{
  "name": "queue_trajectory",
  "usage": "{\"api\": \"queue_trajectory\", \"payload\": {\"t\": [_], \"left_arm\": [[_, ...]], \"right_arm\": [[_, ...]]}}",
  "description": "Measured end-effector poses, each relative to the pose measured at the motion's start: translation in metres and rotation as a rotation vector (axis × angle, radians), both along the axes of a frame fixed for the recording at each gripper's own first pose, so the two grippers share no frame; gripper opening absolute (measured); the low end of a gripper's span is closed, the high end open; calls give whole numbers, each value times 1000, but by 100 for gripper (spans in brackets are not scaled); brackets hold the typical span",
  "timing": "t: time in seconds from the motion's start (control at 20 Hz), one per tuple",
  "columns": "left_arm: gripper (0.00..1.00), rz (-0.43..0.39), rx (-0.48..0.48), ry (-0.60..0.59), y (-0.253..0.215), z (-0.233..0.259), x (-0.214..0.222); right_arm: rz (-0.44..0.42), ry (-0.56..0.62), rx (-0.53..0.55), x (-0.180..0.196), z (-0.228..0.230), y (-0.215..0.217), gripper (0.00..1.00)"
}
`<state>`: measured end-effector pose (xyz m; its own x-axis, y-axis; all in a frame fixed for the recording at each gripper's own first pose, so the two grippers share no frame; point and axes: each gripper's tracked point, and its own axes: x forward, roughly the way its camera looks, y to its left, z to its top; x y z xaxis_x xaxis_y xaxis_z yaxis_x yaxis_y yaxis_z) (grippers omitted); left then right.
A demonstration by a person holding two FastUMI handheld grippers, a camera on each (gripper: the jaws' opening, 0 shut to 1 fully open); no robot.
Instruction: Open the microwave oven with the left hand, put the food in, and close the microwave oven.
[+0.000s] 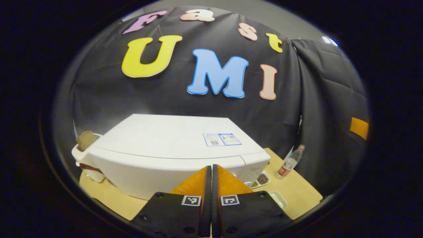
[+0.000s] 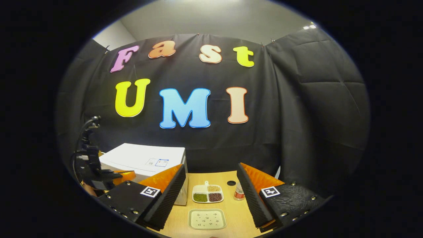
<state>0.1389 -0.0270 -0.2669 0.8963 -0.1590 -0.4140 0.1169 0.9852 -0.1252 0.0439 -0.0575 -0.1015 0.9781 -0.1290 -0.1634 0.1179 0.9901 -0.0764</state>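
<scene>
Wooden table (image 2: 231, 211) with three-part dish (image 2: 208, 193) of beans beside microwave (image 2: 145, 160); left gripper (image 1: 211, 172) together, right gripper (image 2: 211, 185) apart.

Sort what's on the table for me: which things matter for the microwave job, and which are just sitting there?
For the job:
- microwave oven, white
- divided dish of food, three compartments
- left gripper, fingers together
- right gripper, fingers apart

Lying about:
- plastic bottle, lying tilted against the wall cloth
- small pale tray
- brownish lump behind the microwave; I cannot tell what it is
</scene>
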Motion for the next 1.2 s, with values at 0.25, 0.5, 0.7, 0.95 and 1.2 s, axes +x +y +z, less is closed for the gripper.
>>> {"api": "queue_trajectory", "payload": {"t": [0.25,0.5,0.7,0.95,1.2], "left_arm": [[36,83,36,-206,55,113,-36],[93,121,99,-370,92,204,-73],[98,125,106,-402,109,233,-89],[95,126,67,-411,130,260,-92],[93,115,49,-412,140,274,-103]], "right_arm": [[68,-48,16,4,27,38,98],[110,-95,60,-1,61,75,95],[125,-117,60,-11,80,97,96],[148,-115,73,-10,102,128,96],[165,-153,35,-17,122,152,96]]}}
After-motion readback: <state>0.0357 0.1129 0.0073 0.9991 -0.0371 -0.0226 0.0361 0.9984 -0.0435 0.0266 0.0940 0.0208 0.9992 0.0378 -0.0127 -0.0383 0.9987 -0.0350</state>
